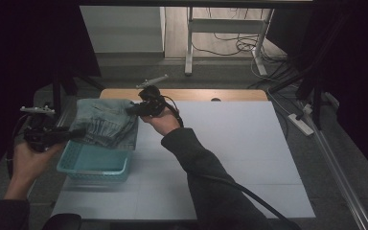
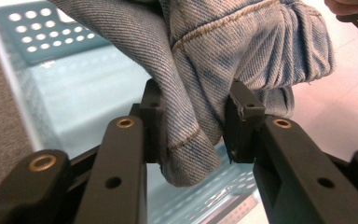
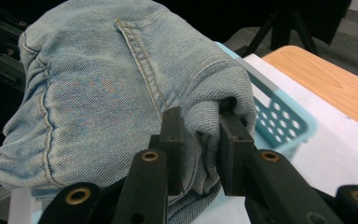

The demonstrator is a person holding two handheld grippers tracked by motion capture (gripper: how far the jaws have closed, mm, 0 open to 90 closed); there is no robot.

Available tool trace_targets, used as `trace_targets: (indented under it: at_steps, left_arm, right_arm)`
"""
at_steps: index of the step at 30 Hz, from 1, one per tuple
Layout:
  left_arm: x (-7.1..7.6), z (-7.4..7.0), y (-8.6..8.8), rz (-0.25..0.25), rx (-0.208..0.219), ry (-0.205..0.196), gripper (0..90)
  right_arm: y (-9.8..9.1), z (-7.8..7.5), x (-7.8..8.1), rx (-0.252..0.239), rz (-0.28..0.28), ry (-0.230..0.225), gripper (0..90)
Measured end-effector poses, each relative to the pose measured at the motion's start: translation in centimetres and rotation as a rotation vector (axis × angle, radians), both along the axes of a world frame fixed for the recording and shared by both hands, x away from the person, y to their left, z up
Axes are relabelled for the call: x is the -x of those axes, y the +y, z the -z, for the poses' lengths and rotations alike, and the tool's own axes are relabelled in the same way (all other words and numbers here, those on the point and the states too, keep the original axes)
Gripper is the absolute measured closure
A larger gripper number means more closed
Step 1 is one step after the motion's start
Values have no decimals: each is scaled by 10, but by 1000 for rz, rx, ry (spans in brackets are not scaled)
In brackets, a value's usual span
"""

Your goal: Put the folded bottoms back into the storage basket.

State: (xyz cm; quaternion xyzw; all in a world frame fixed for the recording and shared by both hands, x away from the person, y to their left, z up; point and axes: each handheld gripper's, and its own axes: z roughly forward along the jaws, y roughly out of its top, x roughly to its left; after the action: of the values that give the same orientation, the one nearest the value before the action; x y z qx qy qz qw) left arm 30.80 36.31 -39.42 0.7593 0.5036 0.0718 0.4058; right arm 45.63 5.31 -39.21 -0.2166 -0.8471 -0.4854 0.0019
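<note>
A folded pair of light blue jeans (image 1: 106, 120) hangs above a teal plastic basket (image 1: 96, 164) at the table's left side. My left gripper (image 1: 76, 133) is shut on the jeans' left edge; in the left gripper view its pads pinch a thick denim fold (image 2: 193, 126) with the basket (image 2: 65, 88) below. My right gripper (image 1: 133, 110) is shut on the jeans' right edge. The right gripper view shows the bundle (image 3: 121, 93) bulging ahead of the jaws and the basket rim (image 3: 284, 116) behind it.
A white sheet (image 1: 220, 143) covers the wooden table (image 1: 196, 94). Beyond the table stands a white desk frame (image 1: 225, 33) with cables on the floor. A power strip (image 1: 303, 123) lies on the floor at the right.
</note>
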Motion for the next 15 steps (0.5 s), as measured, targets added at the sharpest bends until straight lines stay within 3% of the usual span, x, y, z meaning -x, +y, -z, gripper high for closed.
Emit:
trace_targets:
  at_steps: [8, 15]
  left_arm:
    - [6, 7, 22, -32, -8, 7, 644]
    - [8, 17, 31, -49, -5, 16, 644]
  right_arm:
    - [25, 9, 2, -4, -16, 2, 748]
    - [38, 16, 5, 6, -20, -1, 748]
